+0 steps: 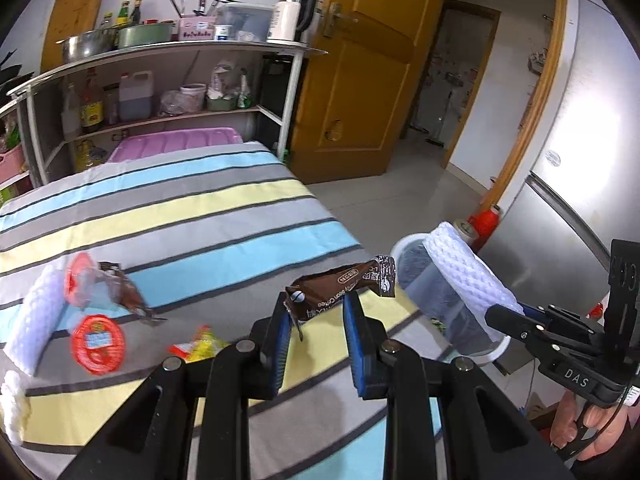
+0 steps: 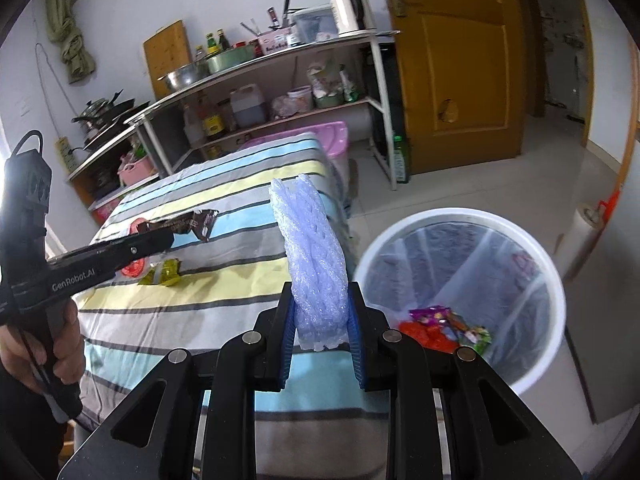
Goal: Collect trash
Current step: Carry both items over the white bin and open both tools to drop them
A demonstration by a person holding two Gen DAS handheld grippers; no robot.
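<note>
My left gripper (image 1: 316, 312) is shut on a brown coffee sachet (image 1: 344, 280) and holds it above the striped tablecloth (image 1: 180, 208); the right wrist view shows this left gripper (image 2: 160, 236) with the sachet (image 2: 196, 222) sticking out. My right gripper (image 2: 322, 316) is shut on a white foam net (image 2: 312, 248) that stands upright beside the white bin (image 2: 558, 292). In the left wrist view the right gripper (image 1: 504, 316) holds the foam net (image 1: 468, 272) over the bin's rim (image 1: 404, 242). Colourful wrappers (image 2: 440, 326) lie in the bin.
On the cloth lie a red lid (image 1: 98, 344), a clear cup with a red lid (image 1: 78, 278), another brown wrapper (image 1: 128, 292), a yellow wrapper (image 1: 200, 344) and a second foam net (image 1: 36, 320). A shelf rack (image 1: 180, 52), a wooden door (image 1: 368, 80) and a fridge (image 1: 580, 160) surround the table.
</note>
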